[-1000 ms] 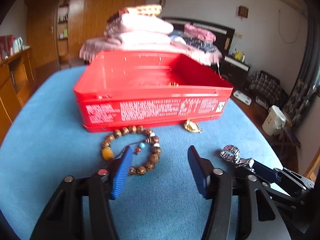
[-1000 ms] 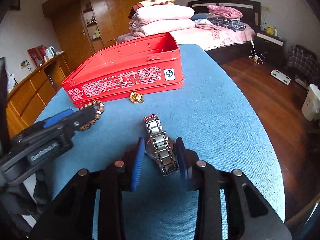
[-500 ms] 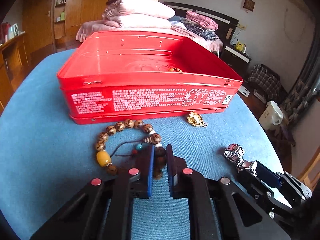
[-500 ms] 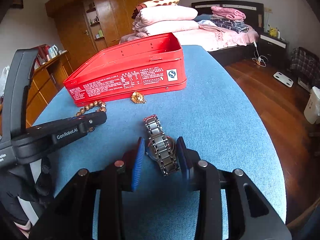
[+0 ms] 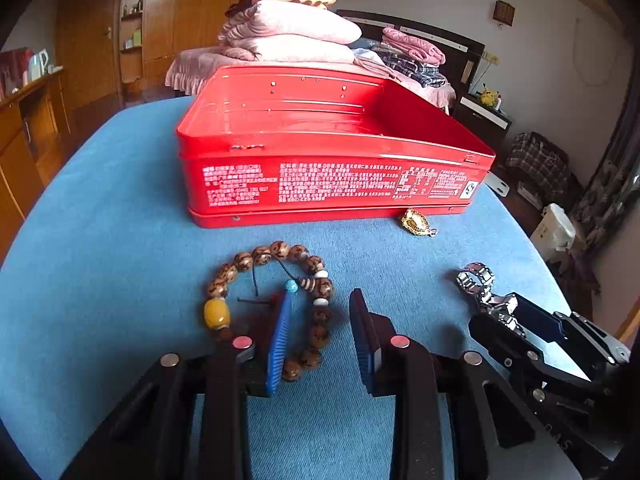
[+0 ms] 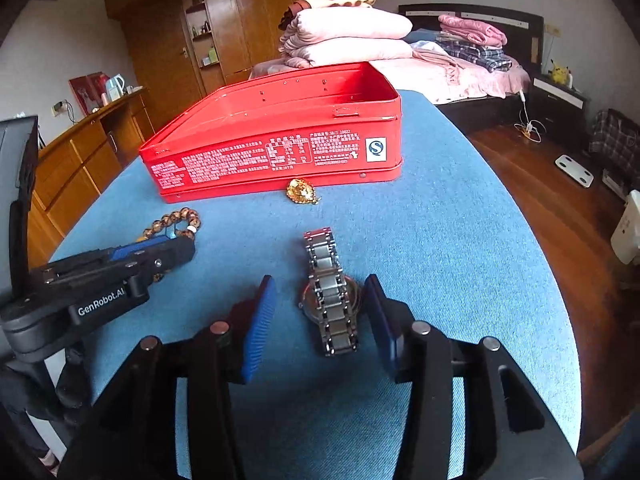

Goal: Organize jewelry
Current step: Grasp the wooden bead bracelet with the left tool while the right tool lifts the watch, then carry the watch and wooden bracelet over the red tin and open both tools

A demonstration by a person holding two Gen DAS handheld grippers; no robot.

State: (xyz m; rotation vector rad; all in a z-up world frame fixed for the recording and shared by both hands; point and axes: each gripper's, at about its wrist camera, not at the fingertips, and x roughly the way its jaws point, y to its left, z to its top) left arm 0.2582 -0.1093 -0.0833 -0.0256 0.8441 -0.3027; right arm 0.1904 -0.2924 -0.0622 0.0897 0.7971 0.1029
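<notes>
Pickup step. Left gripper (image 5: pixel 318 334) jaws opening astride bead bracelet (image 5: pixel 276 300); right gripper (image 6: pixel 320 320) opening around watch (image 6: pixel 330 294). Next: clamp, lift into red tin (image 5: pixel 332 184), 12 o'clock.

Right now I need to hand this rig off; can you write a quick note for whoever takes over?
Left tool: jaws opening, straddling one side of the bead bracelet, not gripping.
Right tool: jaws opening around the metal watch, pads clear of it.
Both pieces lie flat on the blue tablecloth. A gold pendant sits on the cloth against the front wall of the red tin.
Done: none of these three pieces is in the tin; its floor is not fully visible.
Left: grip the bracelet, watch and pendant and put each in the tin.
</notes>
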